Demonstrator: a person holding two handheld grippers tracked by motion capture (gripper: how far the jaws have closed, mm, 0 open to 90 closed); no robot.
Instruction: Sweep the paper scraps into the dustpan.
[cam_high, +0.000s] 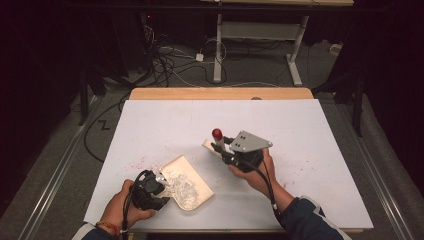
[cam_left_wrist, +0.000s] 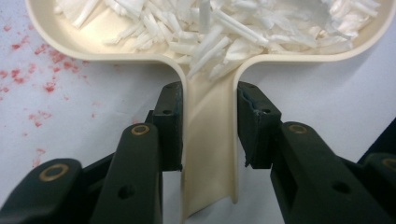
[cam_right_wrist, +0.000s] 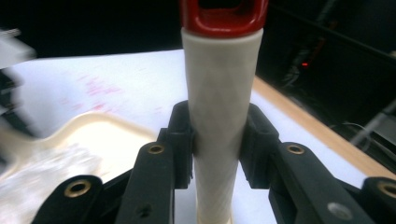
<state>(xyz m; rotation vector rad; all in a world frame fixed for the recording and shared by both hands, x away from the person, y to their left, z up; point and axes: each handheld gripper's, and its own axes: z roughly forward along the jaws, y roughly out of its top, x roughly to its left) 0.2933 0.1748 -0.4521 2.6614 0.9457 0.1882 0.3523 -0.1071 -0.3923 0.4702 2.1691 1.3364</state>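
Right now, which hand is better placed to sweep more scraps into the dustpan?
The right. Its gripper is clamped on the brush handle beside the dustpan, while the left gripper holds the dustpan's handle to steady it.

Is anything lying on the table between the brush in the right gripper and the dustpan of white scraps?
Nothing visible. The right gripper is shut on the brush handle, and the table surface between it and the dustpan is bare apart from faint red specks. The left gripper is shut on the dustpan's handle.
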